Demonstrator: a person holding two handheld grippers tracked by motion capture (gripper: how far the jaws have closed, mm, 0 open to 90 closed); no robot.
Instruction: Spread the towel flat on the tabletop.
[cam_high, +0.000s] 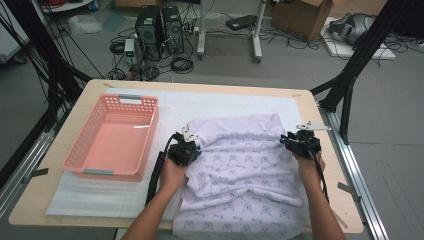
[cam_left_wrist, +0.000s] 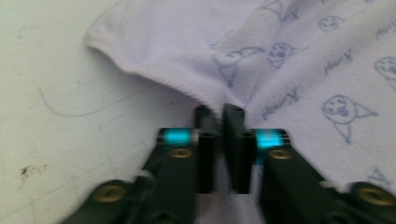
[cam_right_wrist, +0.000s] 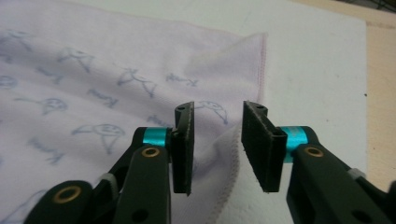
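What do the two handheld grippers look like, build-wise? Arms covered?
Both match. The left gripper and right gripper have black bodies, flat black rectangular pads, a cyan band behind each pad and brass-coloured pivot screws. In the high view a black cable trails from the left gripper, and a grey three-cornered plate tops the right one. Forearms are bare, no sleeves.

Towel (cam_high: 240, 165): soft matt lilac cloth, printed, stitched hem. Basket (cam_high: 112, 137): pink plastic, perforated walls, slight sheen. Table (cam_high: 330, 165): pale wood, smooth. Mat (cam_high: 95, 192): white, matt, scuffed. Gripper pads (cam_right_wrist: 184, 144): black, matt, rough-textured.
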